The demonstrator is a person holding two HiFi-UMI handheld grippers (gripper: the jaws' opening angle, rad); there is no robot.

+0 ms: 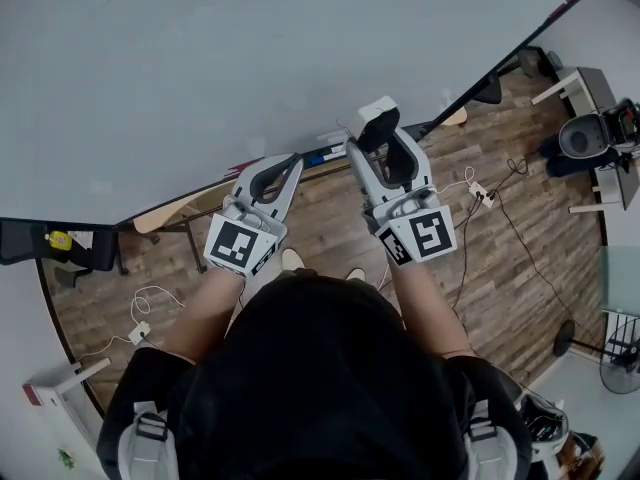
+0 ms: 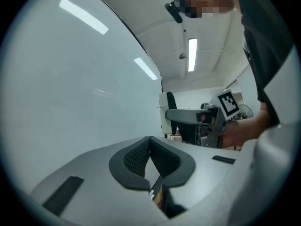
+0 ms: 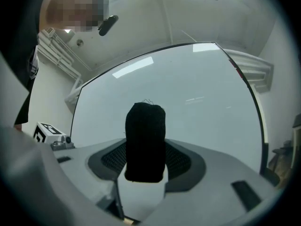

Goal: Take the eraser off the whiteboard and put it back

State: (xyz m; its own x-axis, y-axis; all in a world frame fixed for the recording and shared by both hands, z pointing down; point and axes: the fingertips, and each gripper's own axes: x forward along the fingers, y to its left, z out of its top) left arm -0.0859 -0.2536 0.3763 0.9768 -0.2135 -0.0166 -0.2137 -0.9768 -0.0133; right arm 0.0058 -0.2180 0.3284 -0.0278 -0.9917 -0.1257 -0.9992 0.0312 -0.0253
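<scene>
The whiteboard (image 1: 200,68) fills the upper left of the head view and spreads behind the jaws in the right gripper view (image 3: 188,88). My right gripper (image 1: 382,133) is shut on the eraser (image 1: 378,113), a white block with black felt (image 3: 145,142) standing up between the jaws close before the board. Whether the eraser touches the board I cannot tell. My left gripper (image 1: 285,163) is held beside it, to the left, its dark pads (image 2: 141,154) closed together with nothing between them. The right gripper (image 2: 197,121) also shows in the left gripper view.
A tray with markers (image 1: 320,156) runs along the board's lower edge. Below lies a wooden floor with cables and a power strip (image 1: 480,193). A chair (image 1: 585,138) and desk stand at the right, a fan (image 1: 625,363) at the lower right, and a black chair (image 1: 60,243) at the left.
</scene>
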